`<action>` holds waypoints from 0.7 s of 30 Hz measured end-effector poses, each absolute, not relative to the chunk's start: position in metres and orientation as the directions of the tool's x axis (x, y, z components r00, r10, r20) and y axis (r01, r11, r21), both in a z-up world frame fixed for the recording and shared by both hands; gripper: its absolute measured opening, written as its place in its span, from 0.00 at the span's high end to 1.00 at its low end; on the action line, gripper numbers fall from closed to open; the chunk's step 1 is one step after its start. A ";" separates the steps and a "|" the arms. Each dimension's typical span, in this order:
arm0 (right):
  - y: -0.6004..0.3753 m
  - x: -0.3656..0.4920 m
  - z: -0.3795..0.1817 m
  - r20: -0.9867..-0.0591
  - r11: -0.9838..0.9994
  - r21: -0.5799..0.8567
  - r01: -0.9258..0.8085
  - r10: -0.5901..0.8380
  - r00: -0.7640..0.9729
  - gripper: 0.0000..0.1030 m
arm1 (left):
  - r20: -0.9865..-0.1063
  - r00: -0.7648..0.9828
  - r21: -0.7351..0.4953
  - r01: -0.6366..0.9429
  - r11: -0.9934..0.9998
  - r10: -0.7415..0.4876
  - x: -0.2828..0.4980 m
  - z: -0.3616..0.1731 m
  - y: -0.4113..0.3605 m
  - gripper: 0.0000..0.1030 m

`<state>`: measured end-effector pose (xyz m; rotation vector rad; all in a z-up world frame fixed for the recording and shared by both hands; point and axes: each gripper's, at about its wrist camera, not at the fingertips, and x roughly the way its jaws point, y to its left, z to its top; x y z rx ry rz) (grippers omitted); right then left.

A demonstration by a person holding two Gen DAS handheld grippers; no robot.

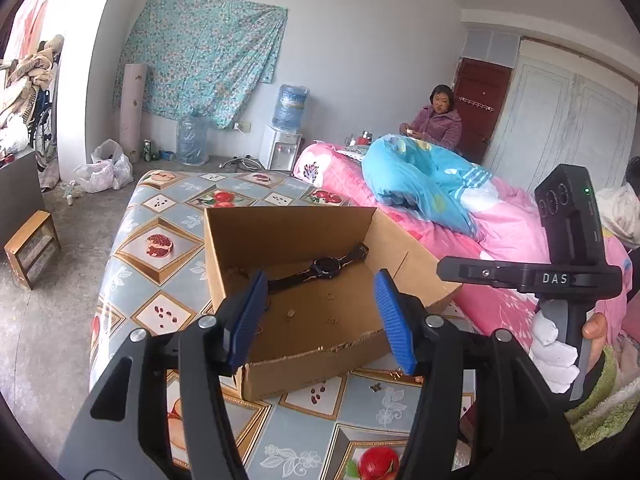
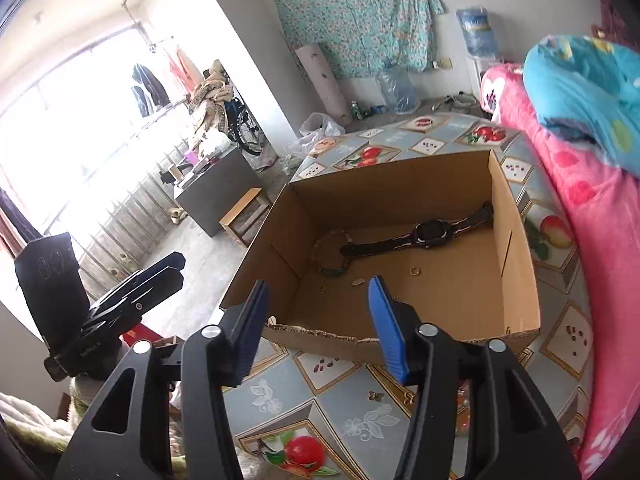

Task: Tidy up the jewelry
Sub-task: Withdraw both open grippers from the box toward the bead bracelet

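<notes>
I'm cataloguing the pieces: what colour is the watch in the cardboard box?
Black, face and strap alike; the watch shows best in the right wrist view.

A black wristwatch (image 2: 430, 234) is laid flat, strap outstretched, inside an open cardboard box (image 2: 516, 280); a beaded bracelet (image 2: 326, 254) and a small ring (image 2: 415, 270) are scattered beside it.

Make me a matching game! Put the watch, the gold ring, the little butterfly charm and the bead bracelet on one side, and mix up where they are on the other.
Things:
1. watch
2. gold ring
3. butterfly charm
4. bead bracelet

Places:
A. on the tablecloth, outside the box
B. by the box's left wall
C. stretched across the back of the box
D. on the box floor, in front of the watch

Pairs: 1-C, 2-D, 3-A, 4-B
</notes>
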<state>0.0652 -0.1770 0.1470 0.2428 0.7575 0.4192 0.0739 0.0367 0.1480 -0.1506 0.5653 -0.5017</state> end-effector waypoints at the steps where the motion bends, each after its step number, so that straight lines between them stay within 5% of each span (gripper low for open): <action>1: -0.174 0.058 0.149 -0.610 0.904 0.325 -0.278 0.425 0.669 0.39 | -0.481 0.726 -0.274 0.408 0.871 -0.491 0.070 0.146 0.039 0.45; 9: -0.162 0.013 0.138 -0.620 0.965 0.133 -0.225 0.258 0.741 0.20 | -0.537 0.718 -0.254 0.365 0.896 -0.444 0.038 0.119 0.045 0.38; 21: -0.162 -0.015 0.069 -0.719 0.995 -0.004 -0.096 0.064 0.692 0.13 | -0.702 0.641 -0.163 0.279 0.946 -0.310 0.037 0.050 0.016 0.33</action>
